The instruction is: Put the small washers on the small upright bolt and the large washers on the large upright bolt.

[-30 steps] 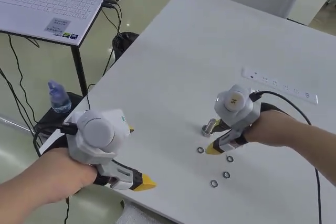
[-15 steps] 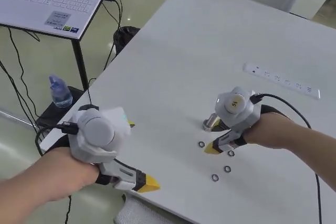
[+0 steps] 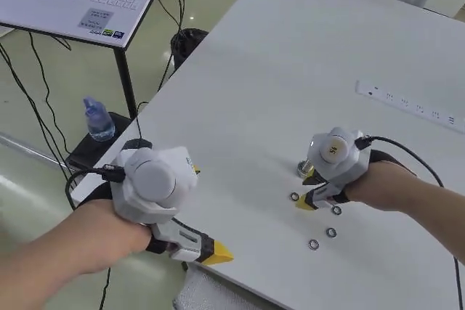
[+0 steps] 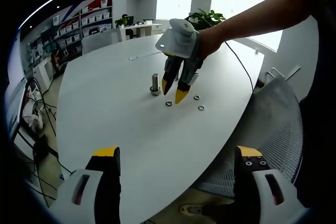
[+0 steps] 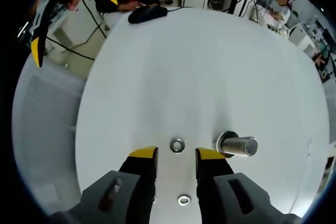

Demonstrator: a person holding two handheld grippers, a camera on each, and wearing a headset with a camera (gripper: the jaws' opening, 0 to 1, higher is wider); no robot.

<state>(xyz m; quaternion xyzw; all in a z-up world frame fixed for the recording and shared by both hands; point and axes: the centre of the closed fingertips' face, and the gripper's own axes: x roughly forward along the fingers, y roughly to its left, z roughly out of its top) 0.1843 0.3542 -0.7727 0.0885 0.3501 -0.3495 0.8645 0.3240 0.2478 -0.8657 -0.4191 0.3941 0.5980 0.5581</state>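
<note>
White tabletop, lower right of the head view: the right gripper hangs tips-down over scattered washers, its yellow-tipped jaws parted a little and gripping nothing. In the right gripper view one washer lies flat just ahead of the gap between the jaws, with the upright bolt just beside it at centre right. A second washer sits at the bottom of that frame. The left gripper hangs off the table edge, jaws spread wide and empty. A clean pick calls for the jaws to straddle the washer's rim squarely, close gently and lift it level before it goes over the bolt. Washer sizes are too small to judge here, so which bolt suits this one stays unclear.
</note>
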